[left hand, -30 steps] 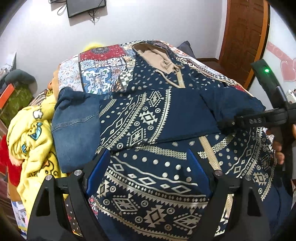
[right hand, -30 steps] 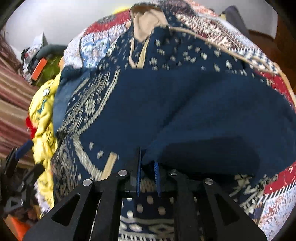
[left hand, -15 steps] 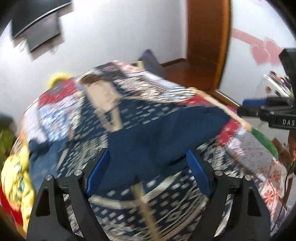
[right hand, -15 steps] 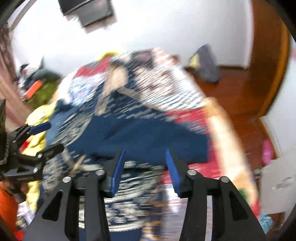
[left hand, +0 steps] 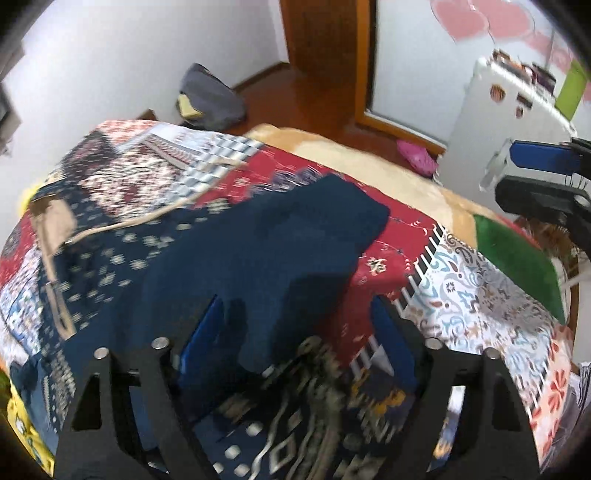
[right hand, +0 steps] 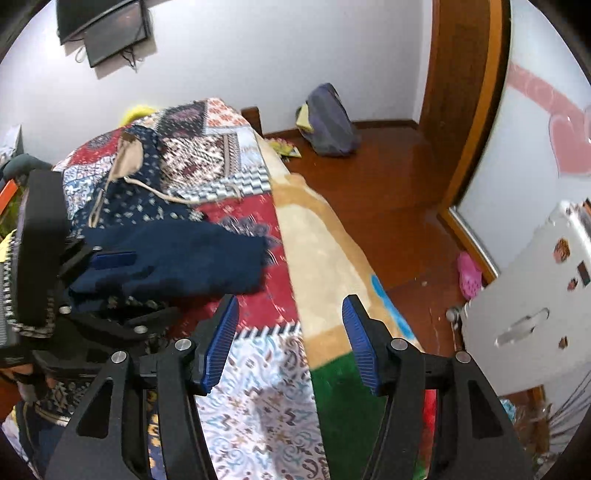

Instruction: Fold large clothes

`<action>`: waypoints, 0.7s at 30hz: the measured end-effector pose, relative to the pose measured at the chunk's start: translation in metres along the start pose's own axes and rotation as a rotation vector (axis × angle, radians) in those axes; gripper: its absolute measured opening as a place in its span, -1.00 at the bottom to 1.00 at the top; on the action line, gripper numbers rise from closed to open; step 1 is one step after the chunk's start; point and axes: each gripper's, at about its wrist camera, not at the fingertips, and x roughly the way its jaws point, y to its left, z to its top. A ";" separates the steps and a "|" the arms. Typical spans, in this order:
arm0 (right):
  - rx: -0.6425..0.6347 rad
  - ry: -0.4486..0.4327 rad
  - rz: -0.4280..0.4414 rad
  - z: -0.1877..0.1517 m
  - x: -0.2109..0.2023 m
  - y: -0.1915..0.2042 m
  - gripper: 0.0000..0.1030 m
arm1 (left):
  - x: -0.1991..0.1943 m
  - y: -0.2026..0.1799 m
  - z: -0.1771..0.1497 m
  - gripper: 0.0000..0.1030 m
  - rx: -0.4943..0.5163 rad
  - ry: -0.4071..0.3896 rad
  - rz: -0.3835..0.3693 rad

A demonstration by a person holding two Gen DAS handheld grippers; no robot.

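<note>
A navy patterned hoodie (left hand: 122, 258) with a beige-lined hood lies on the patchwork quilt (left hand: 480, 295) of a bed. Its plain navy sleeve (left hand: 280, 236) is folded across the body. My left gripper (left hand: 299, 336) hangs over the sleeve's near end and the patterned hem; its jaws are closing, the cloth lies between the pads, and neither pad presses it. My right gripper (right hand: 290, 339) is opening with nothing between its fingers, over the quilt (right hand: 258, 387) and a beige blanket (right hand: 317, 251), to the right of the sleeve (right hand: 177, 254). From the right wrist, the left gripper (right hand: 107, 291) shows at the left edge.
The bed's right edge drops to a wooden floor with a pink slipper (right hand: 469, 275) and a grey bag (right hand: 328, 122). A white cabinet (right hand: 535, 295) stands close on the right. Yellow clothes (left hand: 22, 424) lie at the left. A screen (right hand: 107, 26) hangs on the wall.
My right gripper has let go of the navy sleeve, opened and swung right toward the bed's edge. My left gripper has swept right to the folded sleeve and its jaws have narrowed a little.
</note>
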 end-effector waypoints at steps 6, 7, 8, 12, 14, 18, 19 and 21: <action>0.022 0.039 -0.004 -0.011 0.010 -0.010 0.06 | 0.030 -0.009 0.014 -0.50 0.012 0.006 0.013; 0.026 0.041 -0.001 -0.011 0.010 -0.010 0.06 | 0.028 -0.008 0.015 -0.61 -0.008 0.002 0.008; 0.028 0.043 0.005 -0.012 0.010 -0.011 0.06 | 0.023 -0.002 0.017 -0.76 -0.040 -0.012 -0.004; 0.011 0.038 0.008 -0.010 0.009 -0.003 0.06 | -0.008 0.033 0.020 -0.82 -0.150 -0.095 -0.057; 0.002 0.033 0.016 -0.007 0.009 0.004 0.06 | -0.038 0.057 0.015 -0.83 -0.209 -0.159 -0.064; -0.016 0.028 0.057 0.004 0.013 0.024 0.06 | -0.103 0.108 -0.004 -0.83 -0.282 -0.290 -0.014; -0.022 0.028 0.068 0.007 0.015 0.030 0.06 | -0.115 0.118 -0.010 -0.83 -0.294 -0.310 0.002; -0.035 0.030 0.092 0.015 0.020 0.045 0.06 | -0.139 0.146 -0.024 -0.83 -0.329 -0.349 0.043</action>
